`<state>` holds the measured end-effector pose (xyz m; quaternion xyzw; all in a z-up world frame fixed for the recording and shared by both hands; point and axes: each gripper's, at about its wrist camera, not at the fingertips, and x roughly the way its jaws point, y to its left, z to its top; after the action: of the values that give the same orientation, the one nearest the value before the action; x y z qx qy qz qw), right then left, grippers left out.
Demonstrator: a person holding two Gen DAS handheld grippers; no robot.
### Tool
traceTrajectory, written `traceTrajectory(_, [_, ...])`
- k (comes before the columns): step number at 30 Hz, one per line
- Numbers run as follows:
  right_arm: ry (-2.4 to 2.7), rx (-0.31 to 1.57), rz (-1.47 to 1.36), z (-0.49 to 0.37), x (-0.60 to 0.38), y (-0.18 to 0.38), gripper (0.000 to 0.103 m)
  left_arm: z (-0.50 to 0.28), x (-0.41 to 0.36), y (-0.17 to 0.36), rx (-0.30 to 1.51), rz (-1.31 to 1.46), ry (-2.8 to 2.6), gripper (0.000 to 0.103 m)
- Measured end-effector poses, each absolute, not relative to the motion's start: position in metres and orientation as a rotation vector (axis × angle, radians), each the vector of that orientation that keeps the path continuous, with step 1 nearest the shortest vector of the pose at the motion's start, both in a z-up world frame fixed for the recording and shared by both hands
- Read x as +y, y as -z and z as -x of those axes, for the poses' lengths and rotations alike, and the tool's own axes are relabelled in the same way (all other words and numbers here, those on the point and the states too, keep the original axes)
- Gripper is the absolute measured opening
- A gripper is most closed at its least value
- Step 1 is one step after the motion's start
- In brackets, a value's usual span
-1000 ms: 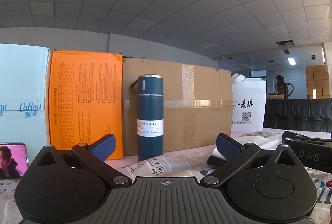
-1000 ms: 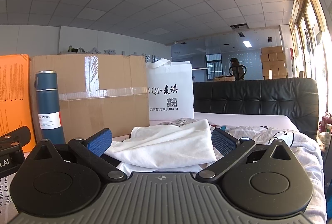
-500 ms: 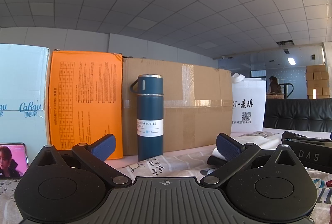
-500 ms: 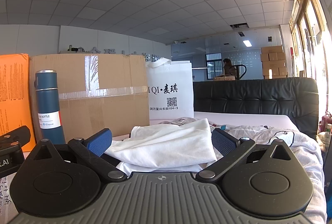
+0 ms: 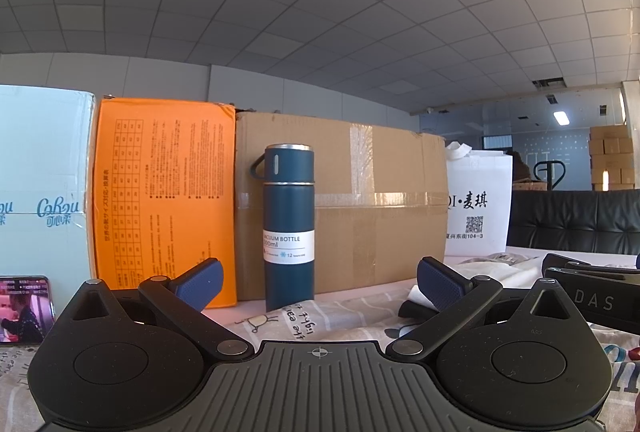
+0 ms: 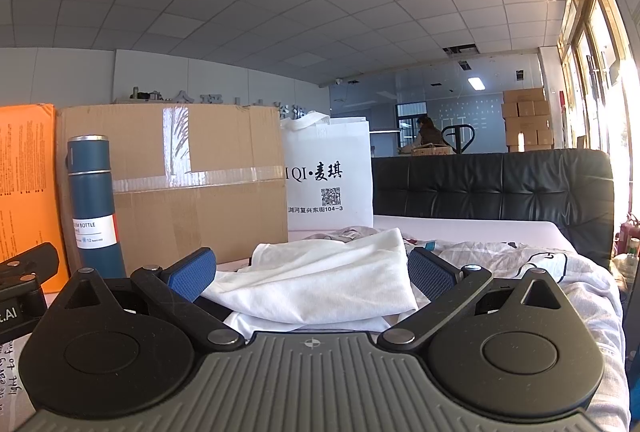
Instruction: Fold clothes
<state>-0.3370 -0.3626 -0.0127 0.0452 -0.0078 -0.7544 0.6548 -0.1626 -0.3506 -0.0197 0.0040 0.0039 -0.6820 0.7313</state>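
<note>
White cloth, a crumpled garment [image 6: 320, 272], lies on the patterned sheet [image 6: 520, 264] between the two blue pads of the right gripper [image 6: 312, 272], at about 12 o'clock from the gripper body. The pads stand wide apart; they sit close to the cloth on both sides but do not squeeze it. The left gripper [image 5: 318, 278] is also wide open with nothing between its pads, and it points at the blue vacuum bottle [image 5: 289, 224], which stands upright in front of the taped cardboard box [image 5: 360, 200].

Compared with one second ago, almost nothing on the table has changed: both grippers keep the same place and the same opening, and the garment has the same folds. Only the person far behind has moved; in the right wrist view this person [image 6: 428, 132] is now bent over beside the pallet truck, further to the left than before.

In the left wrist view the garment shows only as a pale strip [image 5: 492, 268] at 3 o'clock, mostly hidden behind the right pad and the black body of the other gripper. The lower part of the garment is covered by the right gripper body, so its full shape is not clear. The phone [image 5: 24, 308] at 9 o'clock and the light blue box [image 5: 40, 192] are cut off by the frame edge. The orange box [image 5: 164, 192] has print too small to read.
</note>
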Motion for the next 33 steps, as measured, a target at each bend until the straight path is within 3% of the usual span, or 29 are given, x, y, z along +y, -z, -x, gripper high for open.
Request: traceTrajectory(33, [1.71,-0.017,-0.106,0.3373,-0.3616,0.013,0.103,0.1624,-0.3503,0.0202,0.011,-0.01,1.501,0.103])
